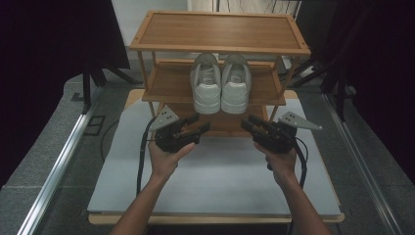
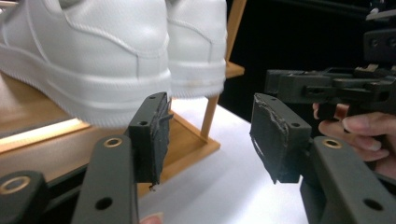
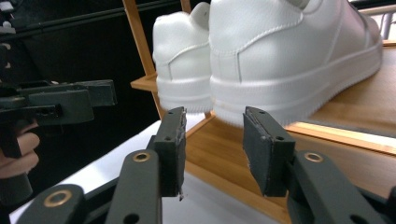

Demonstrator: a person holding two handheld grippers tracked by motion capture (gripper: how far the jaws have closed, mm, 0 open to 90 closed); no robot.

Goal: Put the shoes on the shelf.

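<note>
White shoes (image 1: 221, 83) sit just beyond both empty grippers.

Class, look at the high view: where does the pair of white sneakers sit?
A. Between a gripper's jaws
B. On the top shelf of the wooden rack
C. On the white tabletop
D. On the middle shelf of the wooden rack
D: the white sneakers stand side by side on the middle shelf of the wooden rack, heels overhanging its front edge.

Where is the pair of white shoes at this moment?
In the high view, the pair of white shoes stands side by side on the middle shelf of the wooden rack, heels overhanging its front edge, just beyond the left gripper and right gripper.
</note>
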